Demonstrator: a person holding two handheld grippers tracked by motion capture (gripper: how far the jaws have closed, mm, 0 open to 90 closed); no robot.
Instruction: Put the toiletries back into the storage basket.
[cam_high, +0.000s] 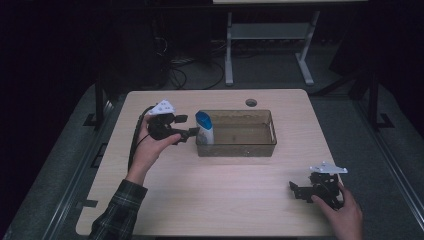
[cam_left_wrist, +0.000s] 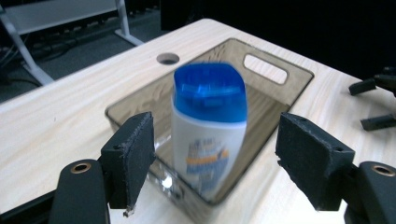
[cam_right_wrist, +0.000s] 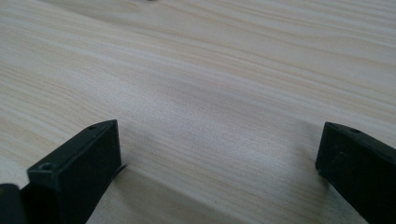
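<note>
A white bottle with a blue cap (cam_high: 204, 127) (cam_left_wrist: 208, 126) stands upright inside the left end of a clear smoky bin (cam_high: 250, 146) (cam_left_wrist: 140, 100) on the wooden table. My left gripper (cam_high: 187, 126) (cam_left_wrist: 215, 158) hovers just left of the bin, open, with its jaws wide apart on either side of the bottle and not touching it. My right gripper (cam_high: 296, 190) (cam_right_wrist: 219, 158) rests low over bare tabletop at the front right, open with nothing between its jaws. It also appears far off in the left gripper view (cam_left_wrist: 373, 102).
A round cable hole (cam_high: 251, 102) (cam_left_wrist: 167, 59) lies in the table behind the bin. The bin has a handle slot (cam_left_wrist: 266, 69) in its far end. Beyond the table stand a white desk frame (cam_high: 229, 50) and floor cables (cam_high: 180, 75).
</note>
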